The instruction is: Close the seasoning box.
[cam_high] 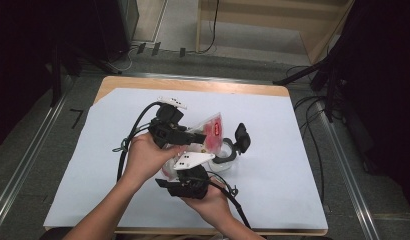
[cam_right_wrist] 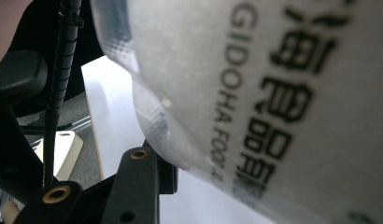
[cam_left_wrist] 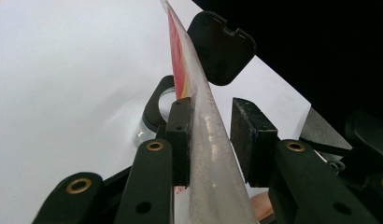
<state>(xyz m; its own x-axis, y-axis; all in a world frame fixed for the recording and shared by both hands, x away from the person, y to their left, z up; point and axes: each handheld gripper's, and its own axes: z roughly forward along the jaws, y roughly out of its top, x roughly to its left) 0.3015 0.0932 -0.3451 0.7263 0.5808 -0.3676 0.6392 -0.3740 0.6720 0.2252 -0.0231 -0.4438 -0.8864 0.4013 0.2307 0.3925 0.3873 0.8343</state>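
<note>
The translucent plastic food pouch with red print (cam_high: 209, 131) hung tilted above the clear glass jar with a black hinged lid (cam_high: 228, 155) on the white table sheet (cam_high: 273, 150); the left gripper (cam_left_wrist: 213, 135) stood half-open, one pad touching the pouch's edge, so it could slip; the right gripper (cam_high: 190, 175) seemed to clamp the bag's lower end, though I could not tell for sure; contents might spill beside the jar.

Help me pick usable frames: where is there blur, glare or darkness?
High view: evenly lit table, dark surroundings. Left gripper view: white sheet washed out, bag edge soft. Right gripper view: bag too close, its print blurred.
</note>
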